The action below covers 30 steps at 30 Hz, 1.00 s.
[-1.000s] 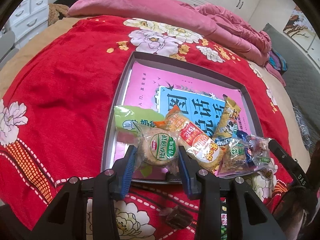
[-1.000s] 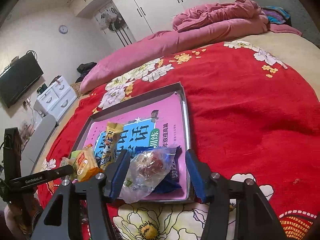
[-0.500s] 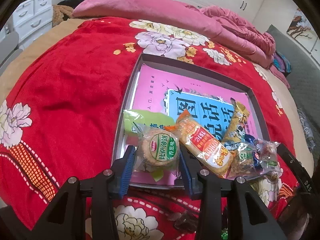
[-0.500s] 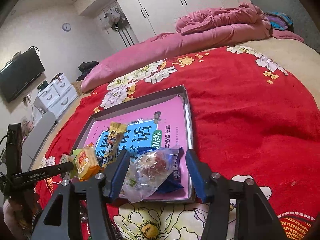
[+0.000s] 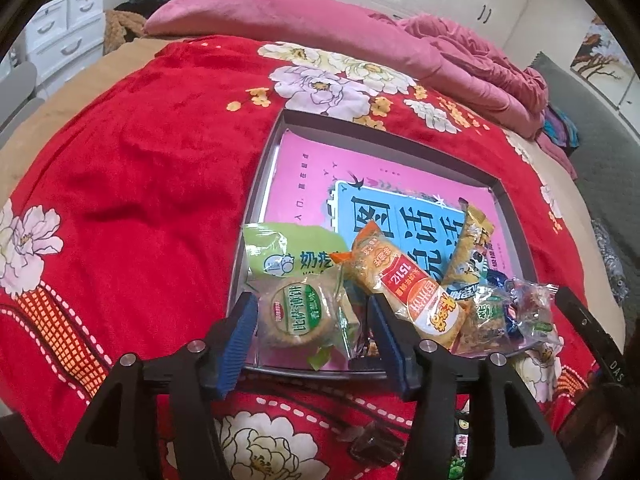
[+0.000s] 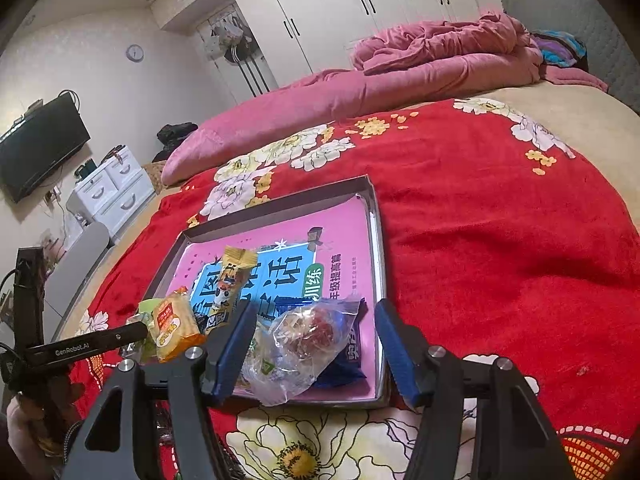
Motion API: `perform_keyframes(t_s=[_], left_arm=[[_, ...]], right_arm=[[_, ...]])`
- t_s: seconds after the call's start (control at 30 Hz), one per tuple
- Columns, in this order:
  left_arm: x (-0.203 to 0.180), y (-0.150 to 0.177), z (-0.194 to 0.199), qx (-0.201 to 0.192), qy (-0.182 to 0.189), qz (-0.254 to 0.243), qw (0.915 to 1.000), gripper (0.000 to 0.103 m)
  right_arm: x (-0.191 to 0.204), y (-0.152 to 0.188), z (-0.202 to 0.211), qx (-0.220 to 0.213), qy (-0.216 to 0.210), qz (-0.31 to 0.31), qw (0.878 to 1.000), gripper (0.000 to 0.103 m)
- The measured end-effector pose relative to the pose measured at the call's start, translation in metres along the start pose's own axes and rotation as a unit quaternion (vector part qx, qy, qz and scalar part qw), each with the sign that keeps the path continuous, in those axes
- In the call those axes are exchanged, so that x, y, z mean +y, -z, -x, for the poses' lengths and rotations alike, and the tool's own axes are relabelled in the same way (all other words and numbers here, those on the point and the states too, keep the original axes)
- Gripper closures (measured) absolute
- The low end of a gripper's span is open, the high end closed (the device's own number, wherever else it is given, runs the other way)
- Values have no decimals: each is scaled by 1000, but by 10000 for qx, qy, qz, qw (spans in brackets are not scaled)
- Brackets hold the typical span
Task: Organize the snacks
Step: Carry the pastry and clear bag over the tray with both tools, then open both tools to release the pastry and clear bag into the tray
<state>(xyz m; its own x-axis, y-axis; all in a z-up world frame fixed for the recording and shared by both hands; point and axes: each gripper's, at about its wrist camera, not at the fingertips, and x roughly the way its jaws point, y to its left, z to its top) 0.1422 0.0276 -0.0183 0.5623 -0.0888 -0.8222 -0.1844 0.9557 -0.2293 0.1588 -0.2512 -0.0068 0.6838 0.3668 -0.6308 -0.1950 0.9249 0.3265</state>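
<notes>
Left claw (image 5: 312,340): jaws apart, straddling the round biscuit pack (image 5: 301,316). The pack sits between my pads, near the left one; I cannot tell whether either pad touches the wrapper. Not clamped.

Right claw (image 6: 316,350): jaws apart, nothing held. The clear bag of sweets (image 6: 298,350) lies between the fingers, closer to the left one, on a dark blue packet (image 6: 352,356).

Both sit in the near end of the grey tray (image 5: 516,232), which rests on the red floral blanket (image 5: 132,184). A pink-and-blue book (image 5: 320,176) lines the tray floor. Just right of my left claw lies the orange wafer pack (image 5: 404,284); beyond the biscuit, a green packet (image 5: 288,256); further right, a yellow bar (image 5: 468,248). All snacks are bunched at the near edge, overlapping; the far half of the tray shows only the book.

Step in hand, as I judge it: grasp approach on both sides, snacks already in the tray but not yet sorted.

Next move calls for: closing the left claw gently on the biscuit pack, since wrapper and biscuit would likely crush. The clear bag is slack and may slip; take it at its bulk. Lift clear of overlapping neighbours, set down in the open far half.
</notes>
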Motion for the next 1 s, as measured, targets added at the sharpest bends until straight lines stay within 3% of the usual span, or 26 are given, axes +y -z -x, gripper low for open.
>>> perform_keyframes(t_s=[0.7,1.0], left_arm=[[-3,0,19,-239,37,-42,9997,28],[-4,5,37,-317,141,-149,9993,28]], right_arm=[[6,-1,9,-183,127,140,9997,31],[9,-3,17,-338,149,253,9990,27]])
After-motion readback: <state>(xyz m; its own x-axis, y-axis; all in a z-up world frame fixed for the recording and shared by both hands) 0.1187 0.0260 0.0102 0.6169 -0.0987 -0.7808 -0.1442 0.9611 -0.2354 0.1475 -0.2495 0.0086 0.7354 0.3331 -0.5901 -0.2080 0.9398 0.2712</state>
